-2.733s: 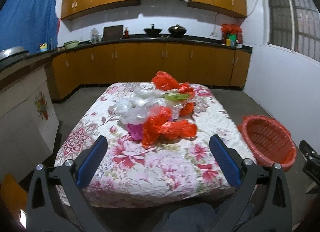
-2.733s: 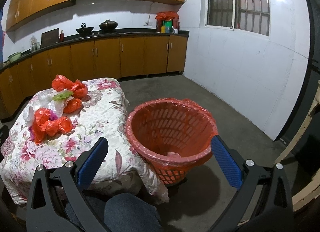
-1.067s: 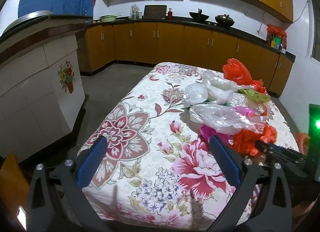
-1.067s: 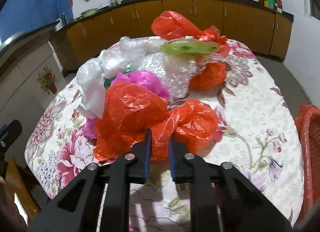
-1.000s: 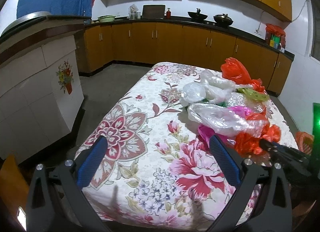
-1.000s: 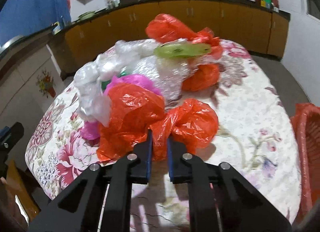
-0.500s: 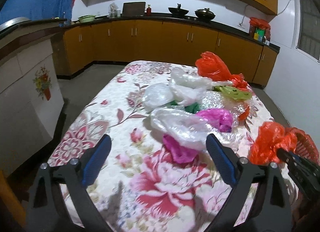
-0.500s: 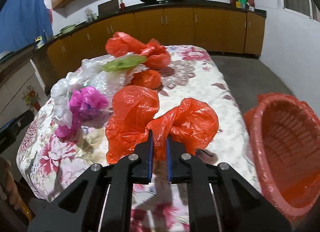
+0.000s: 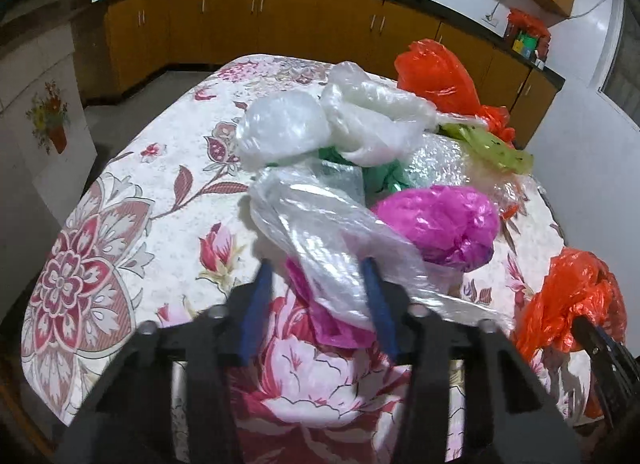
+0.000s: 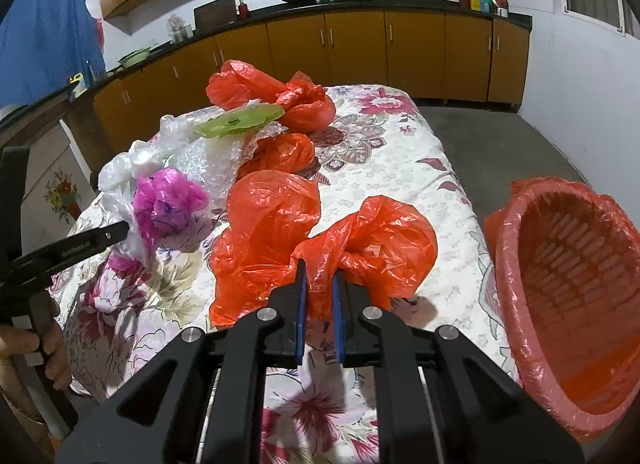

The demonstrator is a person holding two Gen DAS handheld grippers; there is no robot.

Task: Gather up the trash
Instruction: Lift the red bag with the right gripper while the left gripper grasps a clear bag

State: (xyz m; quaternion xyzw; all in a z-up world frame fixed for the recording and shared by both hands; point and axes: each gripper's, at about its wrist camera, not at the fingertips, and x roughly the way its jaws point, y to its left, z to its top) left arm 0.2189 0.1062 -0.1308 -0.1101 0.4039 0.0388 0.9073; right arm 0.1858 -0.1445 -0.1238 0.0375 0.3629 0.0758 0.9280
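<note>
- Up close, the left gripper (image 9: pixel 318 264) had just been closing, its blue pads around a crinkly clear plastic bag (image 9: pixel 320 232); whether they pressed it was unclear.
- The right gripper (image 10: pixel 319 268) pinched a glossy, crumpled orange bag (image 10: pixel 320 240).
- Both bags lay on the floral-clothed surface (image 9: pixel 120 240) beside wooden kitchen cabinets (image 10: pixel 360 48).
- Only the right view showed the slotted orange basket (image 10: pixel 568 296).

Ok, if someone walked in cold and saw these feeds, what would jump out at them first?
Probably the orange bag bunched in the right gripper, with the red basket just off the table's right edge. Next, the heap of clear, pink and orange bags on the floral tablecloth, where the left gripper has just been closing its jaws around a clear bag.
</note>
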